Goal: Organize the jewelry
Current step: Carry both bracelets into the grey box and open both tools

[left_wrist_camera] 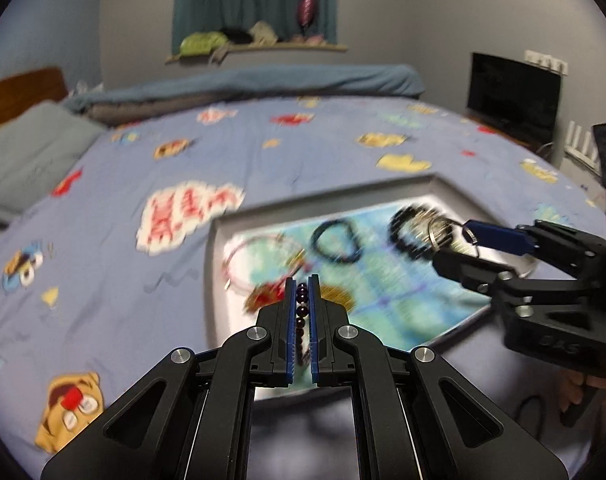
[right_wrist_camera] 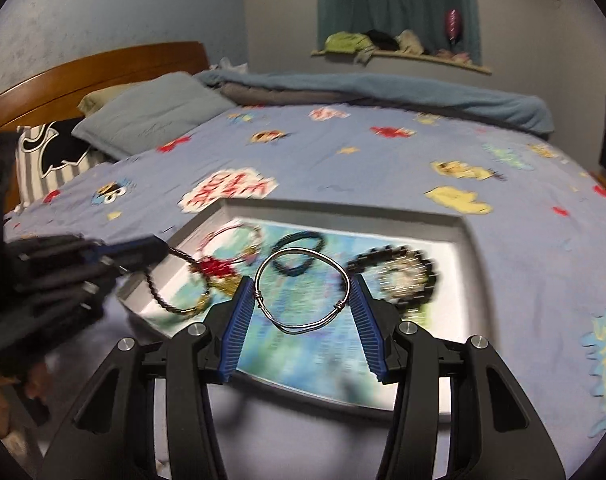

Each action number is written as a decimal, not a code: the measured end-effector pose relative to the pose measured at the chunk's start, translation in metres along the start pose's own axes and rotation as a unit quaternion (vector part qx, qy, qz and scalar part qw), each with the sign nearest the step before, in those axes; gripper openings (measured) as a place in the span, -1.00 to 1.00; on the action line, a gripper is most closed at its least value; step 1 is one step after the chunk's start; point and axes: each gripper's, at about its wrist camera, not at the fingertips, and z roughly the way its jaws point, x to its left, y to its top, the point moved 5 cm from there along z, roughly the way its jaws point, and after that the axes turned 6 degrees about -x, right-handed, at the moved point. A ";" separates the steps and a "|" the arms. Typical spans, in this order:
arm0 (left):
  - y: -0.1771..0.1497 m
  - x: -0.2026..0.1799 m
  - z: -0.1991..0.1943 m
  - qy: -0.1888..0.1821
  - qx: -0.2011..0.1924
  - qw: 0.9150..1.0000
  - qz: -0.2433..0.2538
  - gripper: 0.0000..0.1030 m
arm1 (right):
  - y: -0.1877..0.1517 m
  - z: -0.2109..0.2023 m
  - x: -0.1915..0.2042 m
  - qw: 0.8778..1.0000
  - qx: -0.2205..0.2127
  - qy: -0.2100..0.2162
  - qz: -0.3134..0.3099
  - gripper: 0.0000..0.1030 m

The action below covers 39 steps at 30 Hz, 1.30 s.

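Both grippers carry jewelry above the white tray: the left gripper clamps a bead bracelet, and the right gripper grips a silver bangle between wide-set pads. Judging by this, each piece next needs lowering onto a free spot in the tray.

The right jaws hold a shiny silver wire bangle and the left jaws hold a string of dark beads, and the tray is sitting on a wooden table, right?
Almost. The silver wire bangle and dark beaded string are right, but the white tray sits on a bed's blue cartoon-print cover, not a wooden table. The right wrist view shows it.
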 end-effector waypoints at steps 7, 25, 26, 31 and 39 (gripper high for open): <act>-0.020 0.024 0.014 0.012 0.037 0.999 -0.024 -0.88 | -0.007 0.035 0.021 0.999 0.046 0.018 -0.003 -0.05; -0.023 0.030 0.017 0.032 0.030 0.999 -0.008 -0.61 | -0.023 0.059 0.027 0.995 0.099 0.016 -0.010 -0.04; -0.023 0.030 0.017 0.032 0.030 0.999 -0.008 -0.61 | -0.023 0.059 0.027 0.995 0.099 0.016 -0.009 -0.04; -0.022 0.030 0.015 0.037 0.028 0.999 -0.004 -0.61 | -0.023 0.059 0.026 0.995 0.098 0.015 -0.010 -0.04; -0.017 0.028 0.001 0.044 0.019 0.999 -0.005 -0.33 | -0.016 0.047 0.024 0.996 0.083 0.007 -0.010 0.23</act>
